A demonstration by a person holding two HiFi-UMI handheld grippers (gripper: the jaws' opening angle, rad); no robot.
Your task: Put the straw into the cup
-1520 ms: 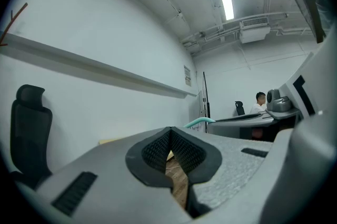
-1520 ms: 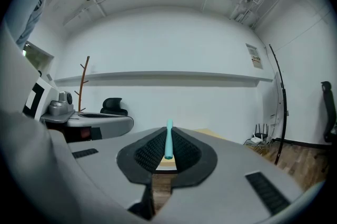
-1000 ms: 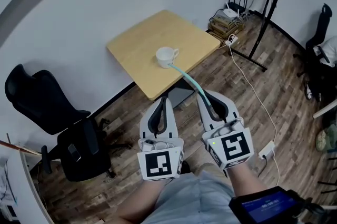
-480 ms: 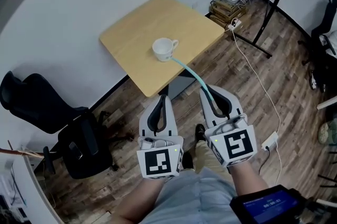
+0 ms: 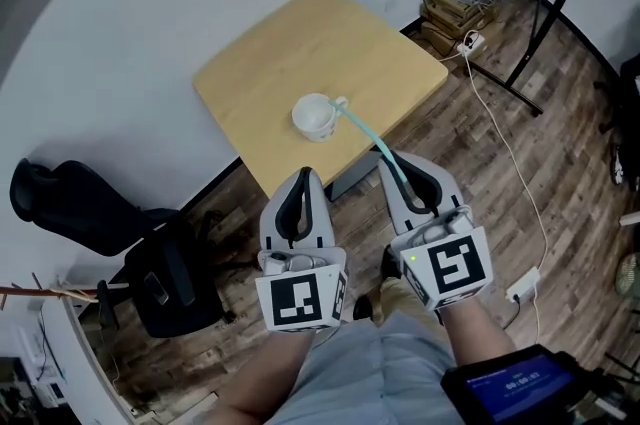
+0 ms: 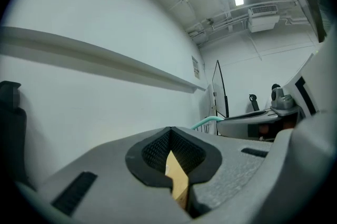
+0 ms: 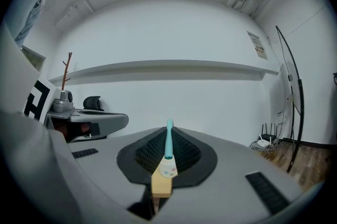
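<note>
Right gripper (image 5: 398, 171) pinches straw (image 5: 362, 128); head view: tip maybe touching cup (image 5: 313, 116)

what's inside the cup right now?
The cup interior looks bare white, with nothing in it. The straw, held in the right tool, ends at the rim by the handle; whether its tip is inside is unclear.

Bright even light, strong fisheye edges.
</note>
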